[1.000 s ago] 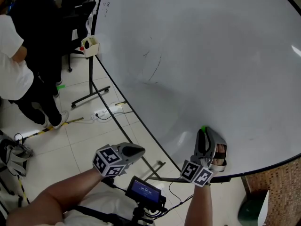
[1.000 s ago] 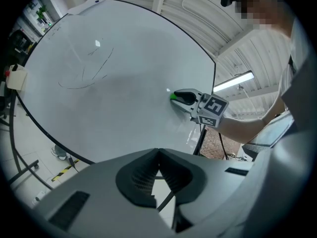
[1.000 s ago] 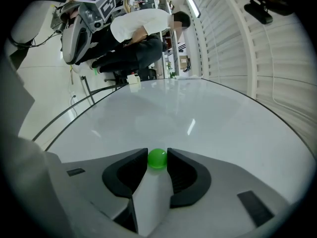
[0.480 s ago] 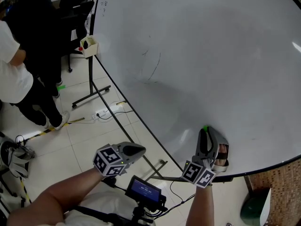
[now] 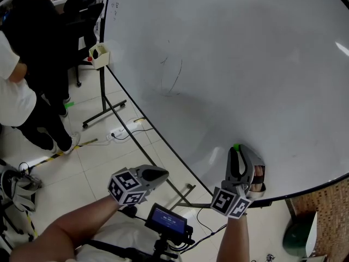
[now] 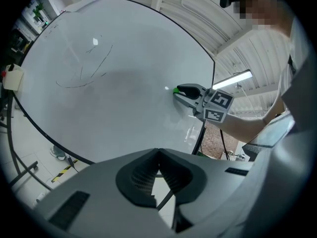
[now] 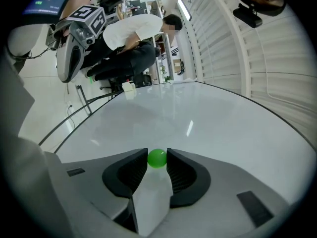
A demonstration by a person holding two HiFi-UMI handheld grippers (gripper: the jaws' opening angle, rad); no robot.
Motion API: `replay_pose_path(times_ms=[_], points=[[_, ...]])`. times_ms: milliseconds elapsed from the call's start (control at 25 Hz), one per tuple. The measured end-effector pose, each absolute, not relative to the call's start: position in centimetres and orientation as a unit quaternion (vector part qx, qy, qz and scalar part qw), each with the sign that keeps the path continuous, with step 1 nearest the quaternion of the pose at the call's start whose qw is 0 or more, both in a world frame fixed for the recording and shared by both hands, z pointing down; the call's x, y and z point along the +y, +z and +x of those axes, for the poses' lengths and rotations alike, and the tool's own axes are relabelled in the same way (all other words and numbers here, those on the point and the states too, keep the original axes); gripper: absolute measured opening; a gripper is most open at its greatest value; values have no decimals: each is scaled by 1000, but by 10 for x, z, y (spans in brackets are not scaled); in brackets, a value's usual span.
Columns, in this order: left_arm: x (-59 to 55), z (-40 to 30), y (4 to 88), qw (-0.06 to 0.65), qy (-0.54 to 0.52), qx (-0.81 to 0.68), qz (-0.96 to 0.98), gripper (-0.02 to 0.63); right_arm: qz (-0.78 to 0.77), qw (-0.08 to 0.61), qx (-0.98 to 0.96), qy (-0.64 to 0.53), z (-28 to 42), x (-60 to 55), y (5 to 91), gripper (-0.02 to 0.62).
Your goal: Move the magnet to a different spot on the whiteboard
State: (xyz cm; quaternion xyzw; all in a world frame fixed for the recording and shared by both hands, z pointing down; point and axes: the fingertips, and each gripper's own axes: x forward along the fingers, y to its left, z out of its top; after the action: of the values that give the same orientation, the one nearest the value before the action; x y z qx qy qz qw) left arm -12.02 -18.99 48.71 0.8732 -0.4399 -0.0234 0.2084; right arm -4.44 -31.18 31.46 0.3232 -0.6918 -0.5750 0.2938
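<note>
A small green ball magnet [image 7: 157,158] sits on the whiteboard [image 5: 245,64] near its lower edge. My right gripper [image 5: 238,149] is shut on it, with both jaw tips pressing its sides. The magnet [image 5: 236,147] shows as a green dot at the gripper's tip in the head view, and also in the left gripper view [image 6: 177,89]. My left gripper [image 5: 163,173] hangs lower left, off the board, over the floor. Its jaws meet at the tips with nothing between them [image 6: 157,151].
Faint pen marks [image 5: 174,78] cross the board's upper left. A small holder [image 5: 98,56] hangs on the board's frame above the stand's legs [image 5: 106,111]. A person [image 5: 16,91] stands at the left. Cables and a power strip [image 5: 117,131] lie on the tiles.
The right gripper stays at the board's lower edge with the magnet between its jaws. Only the head view has shifted a little.
</note>
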Motion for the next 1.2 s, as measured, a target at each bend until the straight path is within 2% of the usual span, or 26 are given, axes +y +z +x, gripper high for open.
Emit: replay_pose_path(times_ms=[200,480,880,1200], points=[[-190,-117,486,205,-21,-432,878,28,354,250,-722,-539,-32,-308,285,153],[-189,-108,480,196,-19,-413,889,28,407,149,-799,-418,-4,-291,235,153],[-194,-93,455,172,-30,-386,906,28,408,93,-846,-330,30,-265,215,153],[-202,-68,423,128,-33,-352,927,28,423,61,-872,-239,73,-251,241,154]])
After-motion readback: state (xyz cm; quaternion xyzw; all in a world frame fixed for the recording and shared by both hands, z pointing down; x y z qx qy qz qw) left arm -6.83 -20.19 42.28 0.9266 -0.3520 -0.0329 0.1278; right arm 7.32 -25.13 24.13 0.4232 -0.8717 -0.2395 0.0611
